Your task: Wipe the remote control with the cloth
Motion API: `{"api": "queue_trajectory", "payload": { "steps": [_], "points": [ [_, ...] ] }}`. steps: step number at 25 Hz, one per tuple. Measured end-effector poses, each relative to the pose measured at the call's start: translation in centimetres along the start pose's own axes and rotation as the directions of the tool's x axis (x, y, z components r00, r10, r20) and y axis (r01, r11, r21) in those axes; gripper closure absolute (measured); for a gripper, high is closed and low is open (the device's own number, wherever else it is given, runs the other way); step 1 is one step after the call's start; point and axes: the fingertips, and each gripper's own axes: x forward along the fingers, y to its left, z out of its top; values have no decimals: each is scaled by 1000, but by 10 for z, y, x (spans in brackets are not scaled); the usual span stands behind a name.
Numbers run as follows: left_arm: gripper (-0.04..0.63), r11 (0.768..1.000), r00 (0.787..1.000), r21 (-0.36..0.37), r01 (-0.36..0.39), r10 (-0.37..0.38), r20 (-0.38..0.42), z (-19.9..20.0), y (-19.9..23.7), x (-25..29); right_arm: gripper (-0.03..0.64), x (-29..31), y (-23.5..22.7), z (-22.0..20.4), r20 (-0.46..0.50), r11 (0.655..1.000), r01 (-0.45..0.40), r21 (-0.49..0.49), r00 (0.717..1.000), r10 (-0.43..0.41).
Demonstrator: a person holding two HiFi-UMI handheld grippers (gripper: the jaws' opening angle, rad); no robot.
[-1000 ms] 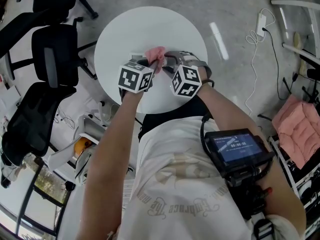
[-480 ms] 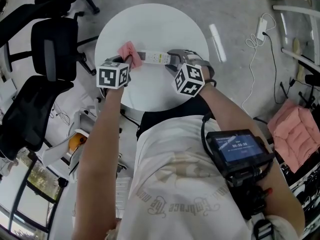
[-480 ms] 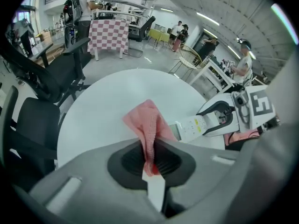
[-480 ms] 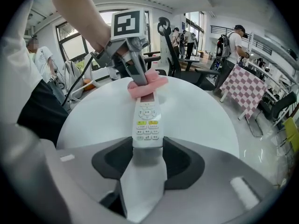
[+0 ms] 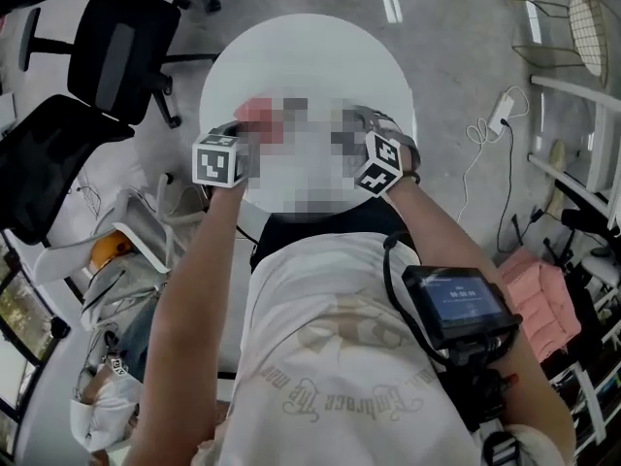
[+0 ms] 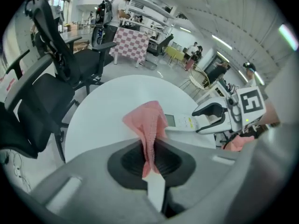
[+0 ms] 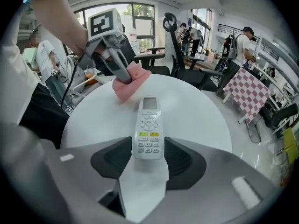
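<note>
Remote (image 7: 148, 132) lay flat on the counter (image 7: 205, 111). Its button end sat between the right gripper (image 7: 148, 157) jaws, which had just been opening and looked loose round it. Cloth (image 6: 147, 122) was pinched in the closed left gripper (image 6: 150, 146) jaws, bunched at the screen end. Wiping probably mid-way or near done; couldn't tell how much was left.

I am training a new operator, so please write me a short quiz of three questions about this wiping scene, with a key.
1. What is clamped in the left hand-held gripper?
2. True or false: the pink cloth covers the screen of the remote control.
3. The table top is: A round and white; B square and black; C long and wooden.
Key: 1 the pink cloth; 2 false, the screen is bare; 3 A.
</note>
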Motion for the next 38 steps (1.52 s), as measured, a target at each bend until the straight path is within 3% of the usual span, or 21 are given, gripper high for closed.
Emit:
{"api": "queue_trajectory", "payload": {
  "steps": [11, 17, 24, 28, 30, 34, 38],
  "points": [
    [576, 977, 981, -202, 62, -23, 192, -52, -36, -45, 333, 18, 2, 13, -183, 996, -33, -82, 983, 18],
    [575, 958, 970, -277, 73, -4, 242, -82, -27, -59, 364, 31, -1, 14, -319, 995, -19, -102, 948, -15],
    [575, 946, 963, -314, 84, 3, 269, -103, -29, -68, 367, 33, 0, 16, -372, 996, -41, -81, 928, 8],
    [575, 941, 955, -316, 122, -25, 296, -104, -36, -70, 368, 28, 2, 7, -323, 995, -54, 81, 943, 77],
    [575, 932, 946, -323, 163, -54, 321, -104, -40, -70, 368, 24, 10, 10, -251, 979, -92, 180, 958, 136],
    [575, 901, 918, -347, 262, -123, 376, -96, -53, -67, 368, 9, 23, 24, -28, 894, -242, 376, 962, 273],
    [575, 842, 885, -397, 365, -181, 430, -87, -65, -64, 368, -16, 33, 44, 198, 796, -413, 442, 911, 363]
  ]
}}
